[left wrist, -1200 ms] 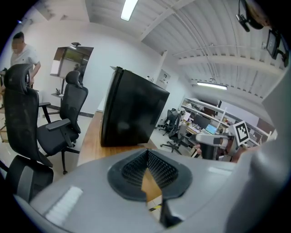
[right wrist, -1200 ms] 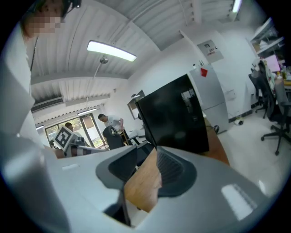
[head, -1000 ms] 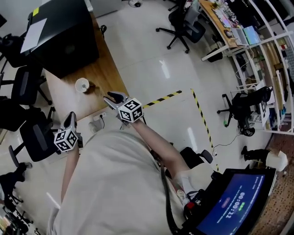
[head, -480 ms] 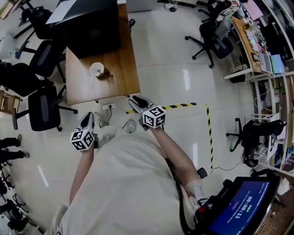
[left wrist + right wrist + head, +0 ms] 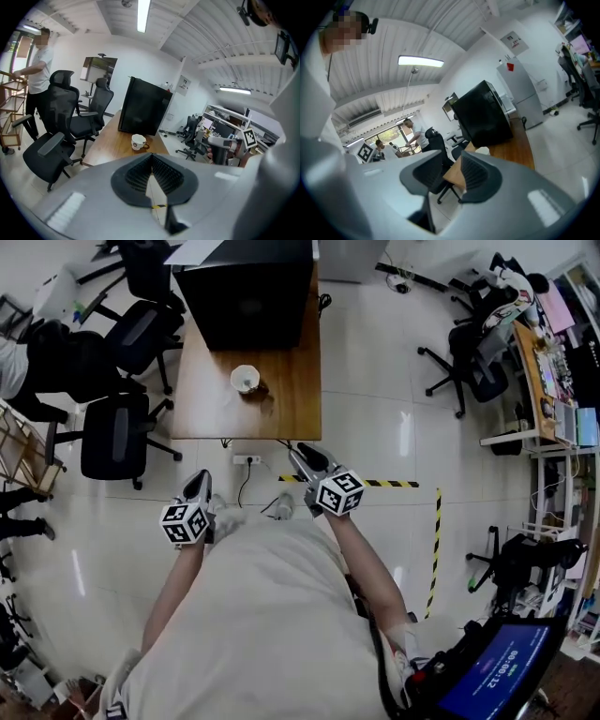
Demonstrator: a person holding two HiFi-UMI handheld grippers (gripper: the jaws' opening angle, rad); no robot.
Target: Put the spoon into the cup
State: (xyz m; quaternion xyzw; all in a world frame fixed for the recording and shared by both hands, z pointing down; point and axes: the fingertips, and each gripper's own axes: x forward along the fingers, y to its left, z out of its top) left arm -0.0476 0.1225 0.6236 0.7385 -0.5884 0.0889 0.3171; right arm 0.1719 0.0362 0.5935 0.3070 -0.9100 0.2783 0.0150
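Chairs: black office chairs (image 5: pixel 112 432) stand along the left side of the counter, one close to its near-left corner.
Bystander: off to the far left, a bystander (image 5: pixel 38 61) in a white shirt stands beside a wooden rack (image 5: pixel 9 108).
Left gripper: the left gripper (image 5: pixel 198 484) is held out over the floor, short of the counter and pointing toward it. Its own view shows the jaw tips together with nothing between them.
Counter: the wooden counter (image 5: pixel 211 409) lies ahead of both grippers, and neither reaches over it.
Cup: the white cup (image 5: pixel 245 379) sits upright near the middle of the counter, just in front of the black box and well apart from both grippers.
Spoon: a small dark-brown thing (image 5: pixel 262 388) lies right against the cup's right side. It is too small to say for certain that it is the spoon. Neither gripper holds one.
Black box: a large black box (image 5: pixel 248 287) fills the far end of the counter.
Right gripper: the right gripper (image 5: pixel 306 457) hangs over the floor just short of the counter's near-right corner. Its jaws are apart, having just been closing a little, and nothing is between them. Only the counter edge and a chair show through the gap.
Floor tape: a yellow-and-black stripe (image 5: pixel 394 484) runs off to the right of the right gripper, then bends back along the floor.
Screen: a blue-lit screen (image 5: pixel 497 676) glows low at the far right.
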